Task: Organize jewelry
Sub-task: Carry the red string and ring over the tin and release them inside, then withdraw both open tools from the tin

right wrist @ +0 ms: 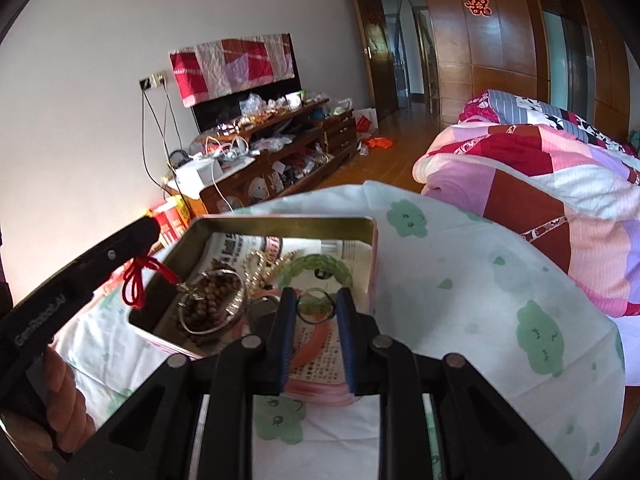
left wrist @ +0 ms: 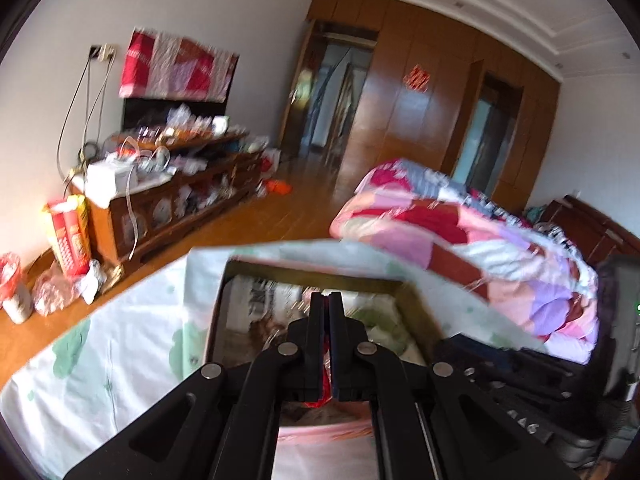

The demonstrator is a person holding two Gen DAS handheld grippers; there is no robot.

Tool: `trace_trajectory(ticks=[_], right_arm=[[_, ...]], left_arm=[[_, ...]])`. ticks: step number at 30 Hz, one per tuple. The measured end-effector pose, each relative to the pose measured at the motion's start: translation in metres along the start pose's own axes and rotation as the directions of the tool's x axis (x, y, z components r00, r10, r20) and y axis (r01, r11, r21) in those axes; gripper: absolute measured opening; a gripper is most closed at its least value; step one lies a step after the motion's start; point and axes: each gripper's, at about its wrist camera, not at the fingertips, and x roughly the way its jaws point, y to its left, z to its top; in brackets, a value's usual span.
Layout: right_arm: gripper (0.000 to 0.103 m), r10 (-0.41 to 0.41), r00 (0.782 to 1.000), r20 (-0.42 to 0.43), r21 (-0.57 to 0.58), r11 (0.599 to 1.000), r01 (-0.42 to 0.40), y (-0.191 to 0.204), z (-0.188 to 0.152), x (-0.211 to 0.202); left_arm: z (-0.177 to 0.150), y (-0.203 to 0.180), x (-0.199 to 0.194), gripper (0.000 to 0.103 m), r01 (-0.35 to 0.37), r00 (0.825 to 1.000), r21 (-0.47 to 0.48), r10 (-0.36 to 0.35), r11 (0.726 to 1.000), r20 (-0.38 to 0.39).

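Task part done: the tin box point(right wrist: 372, 256) near the bed's foot edge already holds beads and bangles, while the left gripper point(right wrist: 150, 226), fingers pressed together, pinches a red cord point(right wrist: 138, 280) over it, and the right gripper point(right wrist: 316, 304) grips a green ring point(right wrist: 314, 305)

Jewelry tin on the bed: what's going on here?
A person works two handheld grippers over the open tin on the bed sheet. The left gripper is shut on a red cord that trails into the tin. The right gripper appears to pinch a small ring. A green bangle and wooden beads lie inside the tin.
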Motion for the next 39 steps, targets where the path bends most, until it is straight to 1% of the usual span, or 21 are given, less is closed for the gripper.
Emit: trace_trajectory(ticks=[2,7,10,13,15,17,18,19,21,22,24,25,26,28,29,30,31,33,37,38,39], right_arm=[[0.023,0.001,1.000,-0.024,-0.001,1.000,-0.001,0.000,-0.003,0.006],[0.023,-0.005,0.999,-0.047,-0.017,1.000,0.004,0.000,-0.007,0.011],[0.024,0.005,0.999,-0.050,-0.013,1.000,-0.005,0.000,-0.008,0.012],[0.024,0.011,0.999,-0.049,-0.007,1.000,-0.012,-0.001,-0.008,0.012],[0.024,0.018,0.999,-0.051,-0.009,1.000,-0.018,-0.001,-0.007,0.013],[0.024,0.017,0.999,-0.050,-0.007,1.000,-0.017,0.000,-0.007,0.013],[0.025,0.022,0.999,-0.049,-0.003,1.000,-0.022,-0.001,-0.007,0.013],[0.029,0.023,0.999,-0.046,0.001,1.000,-0.023,-0.001,-0.007,0.013],[0.033,0.033,0.999,-0.018,0.024,0.999,-0.032,-0.005,-0.006,0.008],[0.036,0.036,0.999,0.001,0.034,0.999,-0.036,-0.006,-0.006,0.005],[0.042,0.023,0.999,0.042,0.051,0.998,-0.025,-0.009,-0.004,-0.002],[0.046,0.008,0.997,0.072,0.065,0.998,-0.013,-0.011,-0.003,-0.008],[0.047,-0.008,0.994,0.108,0.088,0.996,-0.002,-0.016,-0.001,-0.014],[0.049,-0.038,0.987,0.155,0.137,0.990,0.017,-0.026,0.002,-0.022],[0.049,-0.063,0.983,0.174,0.170,0.985,0.033,-0.032,0.002,-0.027],[0.049,-0.085,0.979,0.185,0.195,0.980,0.048,-0.037,0.003,-0.029],[0.049,-0.118,0.973,0.197,0.230,0.971,0.072,-0.043,0.003,-0.033],[0.049,-0.159,0.966,0.205,0.272,0.957,0.099,-0.051,0.003,-0.037],[0.050,-0.162,0.965,0.204,0.325,0.941,0.090,-0.056,0.007,-0.046],[0.052,-0.158,0.966,0.203,0.325,0.942,0.085,-0.054,0.008,-0.051],[0.058,-0.159,0.966,0.203,0.322,0.943,0.088,-0.051,0.007,-0.054]], left_arm=[[-0.005,0.001,0.006,0.001,-0.031,0.999,0.010,0.031,0.999,-0.032],[-0.011,-0.005,0.015,0.001,-0.116,0.991,0.069,0.120,0.991,-0.063],[-0.015,-0.007,0.020,0.001,-0.142,0.985,0.096,0.150,0.985,-0.086],[-0.015,-0.007,0.020,0.001,-0.137,0.985,0.104,0.147,0.985,-0.088],[-0.015,-0.008,0.020,0.001,-0.154,0.983,0.108,0.164,0.982,-0.085],[-0.015,-0.006,0.021,0.001,-0.154,0.983,0.095,0.162,0.984,-0.090],[-0.015,-0.004,0.021,0.001,-0.149,0.983,0.077,0.156,0.986,-0.099],[-0.015,-0.002,0.022,0.002,-0.140,0.983,0.059,0.146,0.988,-0.110],[-0.016,0.000,0.025,0.003,-0.123,0.982,0.029,0.126,0.992,-0.138],[-0.016,0.000,0.026,0.007,-0.119,0.982,0.021,0.121,0.993,-0.146],[-0.015,0.001,0.025,0.021,-0.121,0.983,0.009,0.121,0.993,-0.141],[-0.014,0.002,0.021,0.039,-0.123,0.985,0.000,0.122,0.992,-0.124],[-0.014,0.001,0.018,0.061,-0.125,0.987,-0.008,0.123,0.992,-0.105],[-0.012,0.001,0.010,0.073,-0.133,0.990,-0.030,0.132,0.991,-0.046],[-0.011,0.002,0.005,0.074,-0.133,0.991,-0.042,0.132,0.990,-0.015],[-0.010,0.003,0.003,0.074,-0.130,0.991,-0.051,0.130,0.990,-0.002],[-0.009,0.004,0.003,0.074,-0.132,0.991,-0.055,0.132,0.990,0.001],[-0.010,0.005,0.004,0.074,-0.145,0.989,-0.057,0.145,0.988,-0.007],[-0.010,0.003,-0.001,0.074,-0.185,0.983,-0.042,0.185,0.982,-0.010],[-0.011,0.001,-0.005,0.074,-0.189,0.982,-0.031,0.189,0.982,-0.006],[-0.013,-0.001,-0.008,0.074,-0.190,0.982,-0.021,0.190,0.982,-0.004]])
